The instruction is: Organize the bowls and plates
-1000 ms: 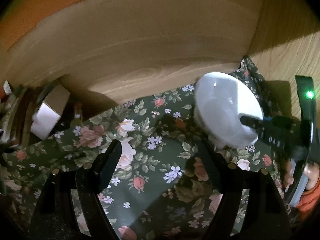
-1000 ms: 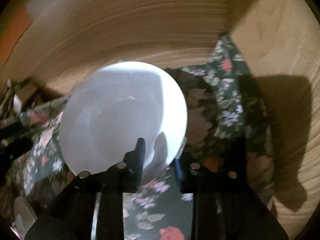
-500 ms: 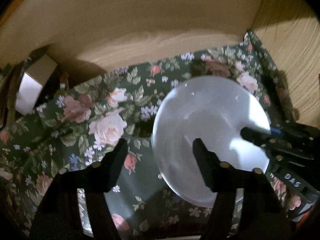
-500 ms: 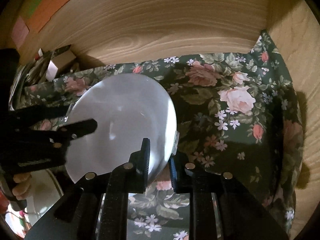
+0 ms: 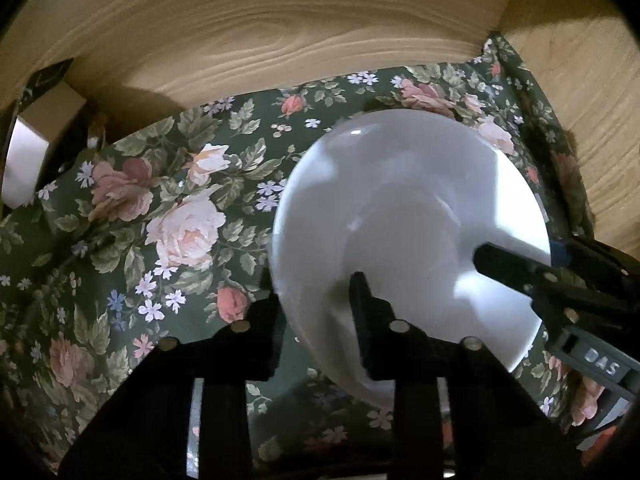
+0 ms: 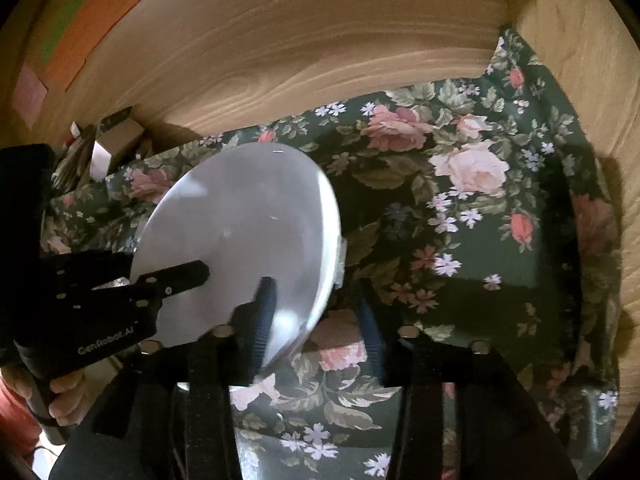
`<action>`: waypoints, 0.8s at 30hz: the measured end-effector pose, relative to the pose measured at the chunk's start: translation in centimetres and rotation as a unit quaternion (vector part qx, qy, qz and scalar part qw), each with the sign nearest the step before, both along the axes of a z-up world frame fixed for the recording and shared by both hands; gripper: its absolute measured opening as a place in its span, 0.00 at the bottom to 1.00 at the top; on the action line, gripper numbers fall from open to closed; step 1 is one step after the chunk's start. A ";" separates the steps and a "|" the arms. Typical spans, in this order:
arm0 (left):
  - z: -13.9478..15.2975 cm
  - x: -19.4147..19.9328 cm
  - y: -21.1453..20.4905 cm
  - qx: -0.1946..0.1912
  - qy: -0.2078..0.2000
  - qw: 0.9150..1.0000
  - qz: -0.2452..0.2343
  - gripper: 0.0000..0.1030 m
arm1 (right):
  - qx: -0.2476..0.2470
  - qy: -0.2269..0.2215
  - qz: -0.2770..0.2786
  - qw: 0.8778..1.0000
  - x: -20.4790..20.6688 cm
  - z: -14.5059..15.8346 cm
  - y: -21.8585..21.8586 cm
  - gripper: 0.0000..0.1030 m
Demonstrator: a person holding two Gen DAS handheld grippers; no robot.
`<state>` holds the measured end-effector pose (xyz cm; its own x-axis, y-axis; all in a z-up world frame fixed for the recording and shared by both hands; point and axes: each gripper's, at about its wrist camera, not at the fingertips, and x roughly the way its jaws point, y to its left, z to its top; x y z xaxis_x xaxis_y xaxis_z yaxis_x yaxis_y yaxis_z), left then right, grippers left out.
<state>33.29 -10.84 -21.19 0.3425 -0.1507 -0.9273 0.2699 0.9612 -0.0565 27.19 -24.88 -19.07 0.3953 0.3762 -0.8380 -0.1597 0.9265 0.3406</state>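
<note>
A white plate (image 5: pixel 400 208) hangs tilted just above the floral cloth (image 5: pixel 168 216), lit from the right. My left gripper (image 5: pixel 316 300) straddles its near-left rim, one finger on the inside face and one beneath; its jaws are closing and grip the rim. In the right wrist view the same plate (image 6: pixel 248 224) sits at centre left. My right gripper (image 6: pixel 314 308) is opening: its left finger (image 6: pixel 260 304) lies blurred over the plate and its right finger stands clear of the rim. A left gripper finger (image 6: pixel 180 272) reaches over the plate from the left.
Wooden walls (image 5: pixel 280 32) close in the back and right side. A small pale box (image 5: pixel 28 148) stands at the far left. Coloured paper patches (image 6: pixel 80 32) are stuck on the back wall. A person's hand (image 6: pixel 52 396) holds the left gripper's handle.
The left gripper came down onto the plate and its jaws narrowed onto the rim. The right gripper's jaws, earlier pinched on the rim, have spread apart. The plate swung left.
</note>
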 end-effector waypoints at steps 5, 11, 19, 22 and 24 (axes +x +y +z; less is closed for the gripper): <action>0.1 -0.6 -1.2 0.017 -0.016 1.000 -0.017 0.21 | -0.020 -0.012 -0.004 1.000 -0.1 0.0 0.5 0.21; 0.9 -1.1 -1.7 0.016 -0.026 0.999 -0.018 0.21 | -0.013 -0.033 -0.014 0.999 -1.0 1.4 -0.4 0.21; 4.2 -3.4 -0.8 0.004 -0.067 0.998 -0.017 0.21 | -0.008 -0.077 -0.019 0.997 -3.0 4.7 -0.7 0.21; 5.5 -4.4 -0.4 -0.006 -0.085 0.996 -0.012 0.21 | -0.012 -0.096 -0.019 0.995 -3.7 6.0 -0.3 0.21; 6.4 -5.1 0.1 -0.013 -0.094 0.995 -0.009 0.21 | -0.013 -0.108 -0.018 0.994 -4.2 6.8 -0.2 0.21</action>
